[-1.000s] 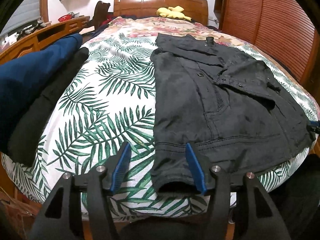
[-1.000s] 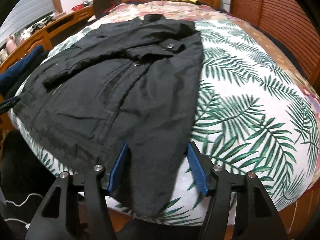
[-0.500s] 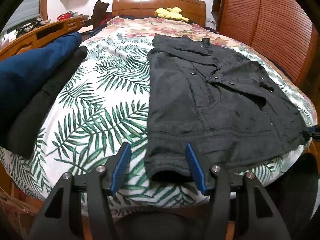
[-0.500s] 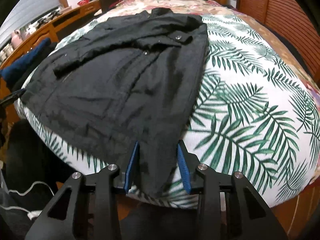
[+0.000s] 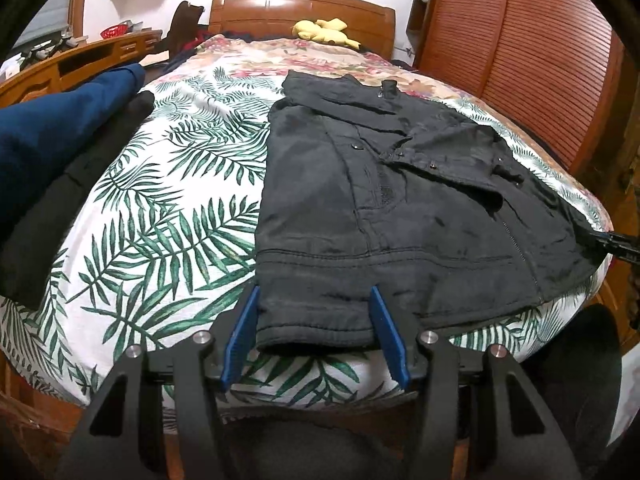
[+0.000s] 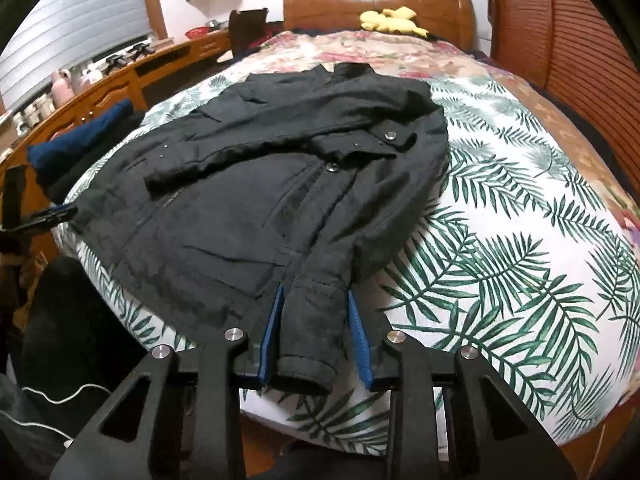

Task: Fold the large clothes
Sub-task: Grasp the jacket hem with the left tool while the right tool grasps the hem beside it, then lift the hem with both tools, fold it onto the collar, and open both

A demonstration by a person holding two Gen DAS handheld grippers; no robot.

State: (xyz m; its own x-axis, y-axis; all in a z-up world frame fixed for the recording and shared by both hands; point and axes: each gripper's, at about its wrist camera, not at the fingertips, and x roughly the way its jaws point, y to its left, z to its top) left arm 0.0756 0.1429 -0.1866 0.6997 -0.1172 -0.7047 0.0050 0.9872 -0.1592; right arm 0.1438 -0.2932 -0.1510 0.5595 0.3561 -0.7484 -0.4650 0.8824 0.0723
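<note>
**As the right pinch tightens, the hem corners come under control**

While the black jacket [image 5: 400, 208] lies spread front-up across the palm-leaf bedspread [image 5: 160, 216] of the bed, its collar toward the headboard [image 5: 304, 8] and its hem at the near edge, the right hand-held gripper [image 6: 314, 340] has drawn its blue pads in over the last second. A second ago they stood wide around the hem; half a second ago they were partly in; now they sit narrow, with the right bottom corner of the jacket bunched into a thick roll between them. The pads appear to press the fabric from both sides, so I judge this a grip and not a mere straddle.

The left hand-held gripper [image 5: 314, 332] has changed far less. Its pads remain wide, standing on either side of the left bottom corner of the hem, the cloth lying slack between them and not yet pinched. It has only crept slightly closer to the edge.

For the task, this means one corner is secured and the other is lined up. The left side probably needs to close before both corners can be lifted and carried toward the collar for a first fold. A blue garment [image 5: 60, 128] lies apart at the bed's left side.
</note>
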